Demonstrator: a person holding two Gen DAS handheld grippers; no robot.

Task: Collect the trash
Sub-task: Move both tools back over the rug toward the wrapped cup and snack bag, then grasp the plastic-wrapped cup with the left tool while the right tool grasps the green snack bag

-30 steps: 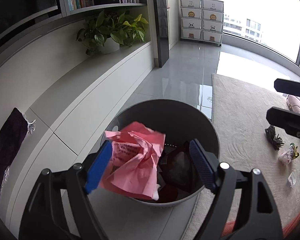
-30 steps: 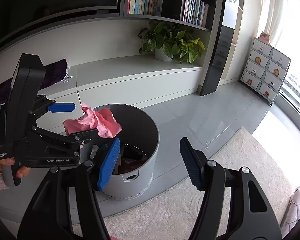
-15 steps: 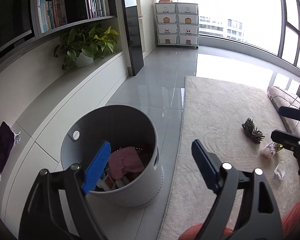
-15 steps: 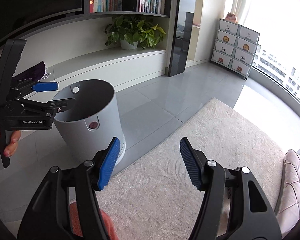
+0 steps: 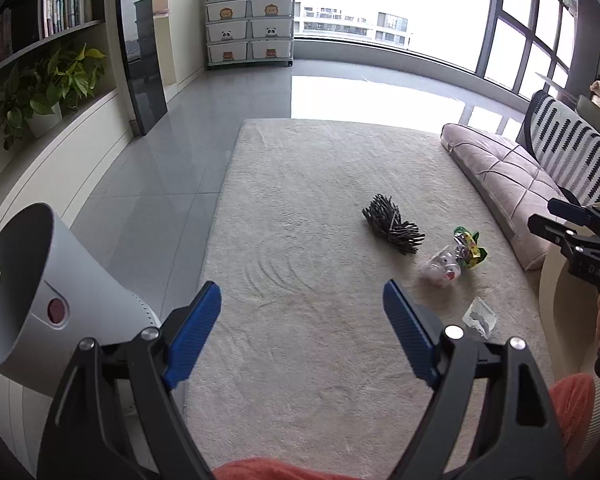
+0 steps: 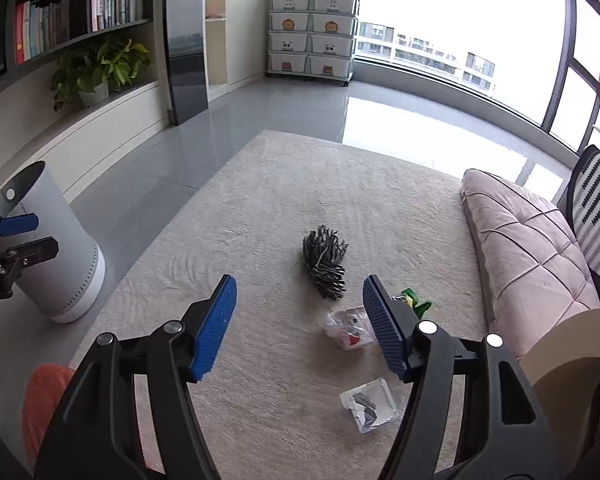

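The left gripper (image 5: pixel 302 328) has its blue ribbed jaws spread wide with nothing between them, only bare cream carpet (image 5: pixel 300 208) showing in the gap. The right gripper (image 6: pixel 298 328) likewise stands released and empty, its jaws parted somewhat less widely over the same carpet. Just past the right gripper's right-hand finger lies a crumpled clear plastic wrapper with red and white print (image 6: pixel 348 330), and touching it on its far side is a crinkled green and yellow snack packet (image 6: pixel 416 304), partly hidden behind that finger. Nearer the camera, apart from these, sits a small flat clear plastic pouch with dark contents (image 6: pixel 368 404). Beyond the wrappers, near the middle of the carpet, rests a dark spiky bundle of black-and-white strands (image 6: pixel 326 262). The grey cylindrical trash bin (image 6: pixel 60 264) stands on the grey tiled floor (image 6: pixel 204 148) just off the carpet's left edge, well apart from the litter. A pale pink quilted floor cushion (image 6: pixel 528 256) lies along the carpet's right side. Farther off, a potted green plant (image 6: pixel 100 70) sits on the white ledge, and a white drawer unit with animal faces (image 6: pixel 312 36) stands by the window.
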